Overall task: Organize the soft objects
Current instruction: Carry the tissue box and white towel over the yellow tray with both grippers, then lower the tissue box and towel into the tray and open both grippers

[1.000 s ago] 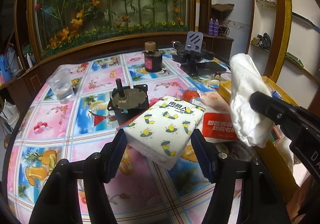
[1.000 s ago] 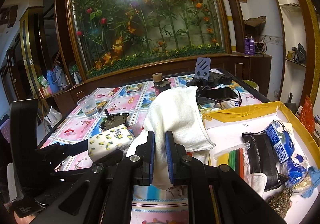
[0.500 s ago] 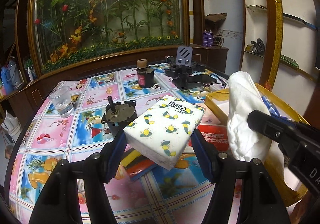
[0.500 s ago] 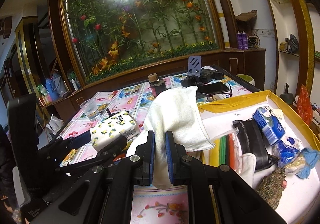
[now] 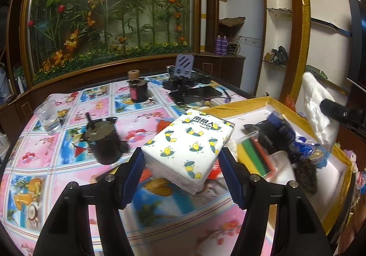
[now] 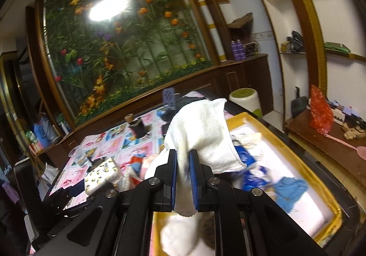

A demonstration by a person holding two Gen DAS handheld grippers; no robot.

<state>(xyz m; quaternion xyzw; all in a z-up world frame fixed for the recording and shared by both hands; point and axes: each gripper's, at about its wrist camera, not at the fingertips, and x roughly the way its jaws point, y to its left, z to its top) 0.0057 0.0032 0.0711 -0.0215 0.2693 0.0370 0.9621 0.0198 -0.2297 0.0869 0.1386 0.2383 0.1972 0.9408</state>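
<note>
Right now I am clamping my left gripper [image 5: 183, 162] across the short sides of the soft, squashy tissue pack [image 5: 189, 141] at frame centre, while my right gripper [image 6: 183, 178] is pinching the limp white towel [image 6: 203, 132] above the yellow-rimmed box [image 6: 286, 141].

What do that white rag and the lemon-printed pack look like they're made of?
White rag: looks like terry cotton, matte, with a nubbly weave and stitched hem. Lemon-printed pack: probably tissues in thin plastic film, slightly glossy, its edges soft between the tool's pads.
</note>
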